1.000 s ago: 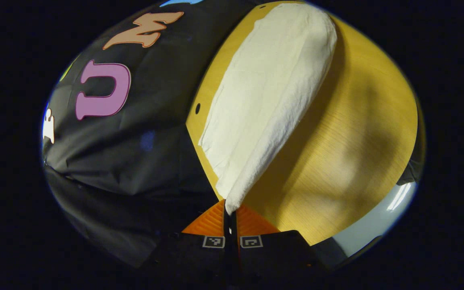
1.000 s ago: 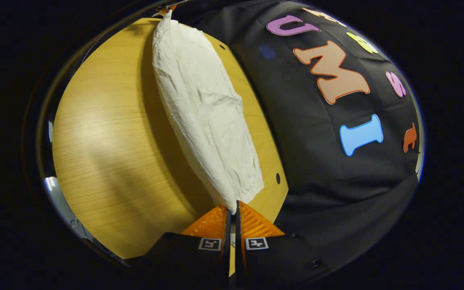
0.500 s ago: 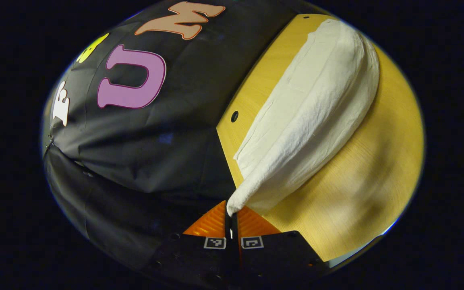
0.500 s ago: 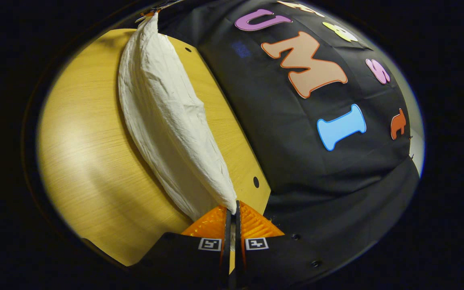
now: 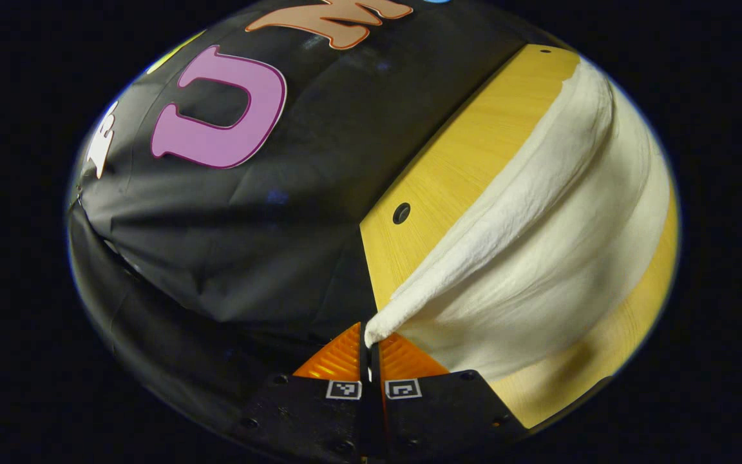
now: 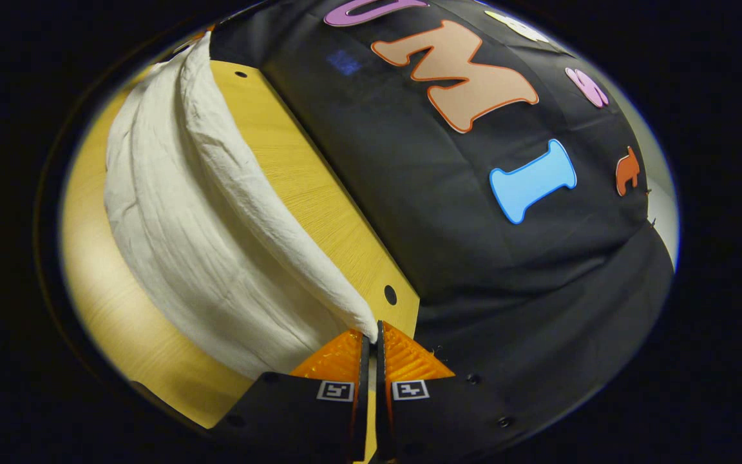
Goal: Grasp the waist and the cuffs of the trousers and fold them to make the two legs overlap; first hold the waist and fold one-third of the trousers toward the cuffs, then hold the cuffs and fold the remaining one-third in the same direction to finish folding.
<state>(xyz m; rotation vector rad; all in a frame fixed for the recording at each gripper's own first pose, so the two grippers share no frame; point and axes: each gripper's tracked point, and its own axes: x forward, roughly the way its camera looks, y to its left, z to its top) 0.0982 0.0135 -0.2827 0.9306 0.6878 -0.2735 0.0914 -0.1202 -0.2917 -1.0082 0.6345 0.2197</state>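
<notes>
Trousers (image 5: 538, 270) pinched at one end in the left claw (image 5: 370, 341), fingers pressed together on the cloth; far end likewise pinched in the right claw (image 6: 371, 340). Over the last second the flat-lying band has risen and sagged into a hammock above the wooden counter (image 5: 448, 180), the claws having swung toward the counter's back edge. Likely the leg-overlap fold in progress. Black cloth wall (image 6: 474, 245) close behind; counter holes (image 5: 401, 212) nearby, nothing obstructing.

left gripper (image 5: 369, 336) pinching corner of cream trousers (image 5: 538, 258), cloth draped over wooden table (image 5: 461, 167).
</notes>
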